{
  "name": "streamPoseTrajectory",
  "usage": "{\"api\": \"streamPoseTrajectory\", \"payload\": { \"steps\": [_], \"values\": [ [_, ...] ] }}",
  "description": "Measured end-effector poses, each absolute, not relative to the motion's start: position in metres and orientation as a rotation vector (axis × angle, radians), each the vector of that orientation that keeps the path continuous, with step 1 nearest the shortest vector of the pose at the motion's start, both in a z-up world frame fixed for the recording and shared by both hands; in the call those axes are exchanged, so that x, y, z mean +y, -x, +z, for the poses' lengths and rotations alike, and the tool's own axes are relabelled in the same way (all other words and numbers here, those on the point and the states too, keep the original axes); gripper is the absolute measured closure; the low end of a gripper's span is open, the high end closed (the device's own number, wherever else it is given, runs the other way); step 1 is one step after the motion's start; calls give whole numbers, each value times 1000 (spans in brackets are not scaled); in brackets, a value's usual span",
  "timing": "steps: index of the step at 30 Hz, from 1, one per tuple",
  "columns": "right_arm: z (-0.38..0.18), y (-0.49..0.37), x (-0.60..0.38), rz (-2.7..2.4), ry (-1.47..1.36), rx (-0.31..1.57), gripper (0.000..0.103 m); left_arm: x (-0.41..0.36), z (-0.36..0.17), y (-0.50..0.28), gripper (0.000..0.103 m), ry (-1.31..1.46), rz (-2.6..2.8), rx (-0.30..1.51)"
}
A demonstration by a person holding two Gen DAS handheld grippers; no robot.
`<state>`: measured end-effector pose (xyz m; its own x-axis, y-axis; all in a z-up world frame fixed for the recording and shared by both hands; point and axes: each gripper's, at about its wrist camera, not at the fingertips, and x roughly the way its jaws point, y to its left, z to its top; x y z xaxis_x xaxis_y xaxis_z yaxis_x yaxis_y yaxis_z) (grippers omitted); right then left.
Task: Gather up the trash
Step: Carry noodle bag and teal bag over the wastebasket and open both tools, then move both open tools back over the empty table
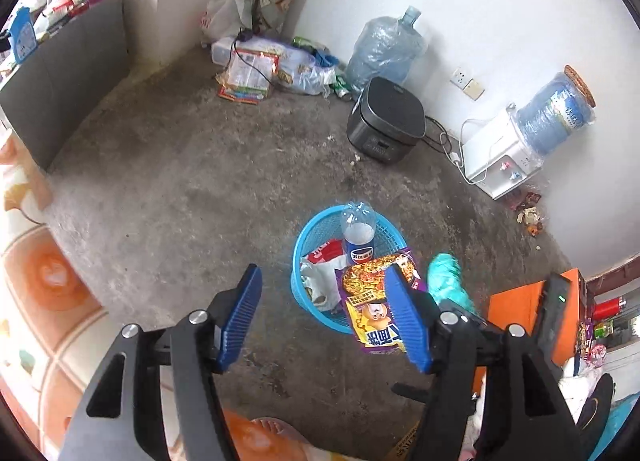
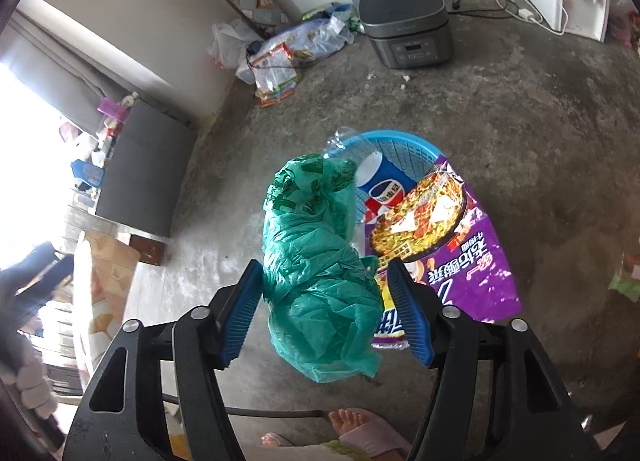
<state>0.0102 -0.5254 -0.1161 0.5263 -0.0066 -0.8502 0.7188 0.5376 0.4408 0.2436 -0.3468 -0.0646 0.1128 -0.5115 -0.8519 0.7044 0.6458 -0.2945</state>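
Left wrist view looks down on a round blue plastic basket [image 1: 316, 237] standing on the bare concrete floor [image 1: 168, 197], well out from the walls. Inside it stands a clear plastic cola bottle with a blue label [image 1: 359, 235] beside crumpled white and red wrappers [image 1: 322, 273], and a purple instant-noodle wrapper [image 1: 376, 301] drapes over the near rim. The left gripper [image 1: 326, 319] has its blue fingers [image 1: 240, 317] spread apart with nothing between them.

In the right wrist view the right gripper [image 2: 324, 311] has its fingers apart around a crumpled green plastic bag [image 2: 320, 261]; the bag seems to hang loose between them rather than being pinched, though the folds hide the contact.

My judgement: the bag sits short of the basket [image 2: 400, 149] rim, so it may drop onto the floor, or snag the noodle wrapper [image 2: 472, 253] and drag it out. The upright bottle [image 2: 380, 181] could tip if struck. Open floor lies left of the basket; a dark grey rice cooker [image 1: 386, 121] and its cable stand further back.
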Motion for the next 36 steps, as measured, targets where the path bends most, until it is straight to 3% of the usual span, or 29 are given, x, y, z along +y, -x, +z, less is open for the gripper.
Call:
{"api": "streamPoseTrajectory", "payload": {
  "steps": [2, 8, 18, 29, 36],
  "values": [
    [-128, -11, -529, -594, -874, 980, 40, -319, -47, -240, 35, -204, -900, 1103],
    [-119, 52, -522, -718, -950, 864, 40, -232, -14, -229, 28, -210, -835, 979],
    [-115, 109, -503, -805, -1003, 860, 40, -135, 1, -205, 23, -94, -755, 937],
    [-40, 88, -465, -646, -843, 684, 40, -75, 47, -152, 6, 39, -703, 832],
    [7, 86, -434, -550, -727, 599, 40, -47, 71, -116, 6, 91, -606, 778]
  ]
}}
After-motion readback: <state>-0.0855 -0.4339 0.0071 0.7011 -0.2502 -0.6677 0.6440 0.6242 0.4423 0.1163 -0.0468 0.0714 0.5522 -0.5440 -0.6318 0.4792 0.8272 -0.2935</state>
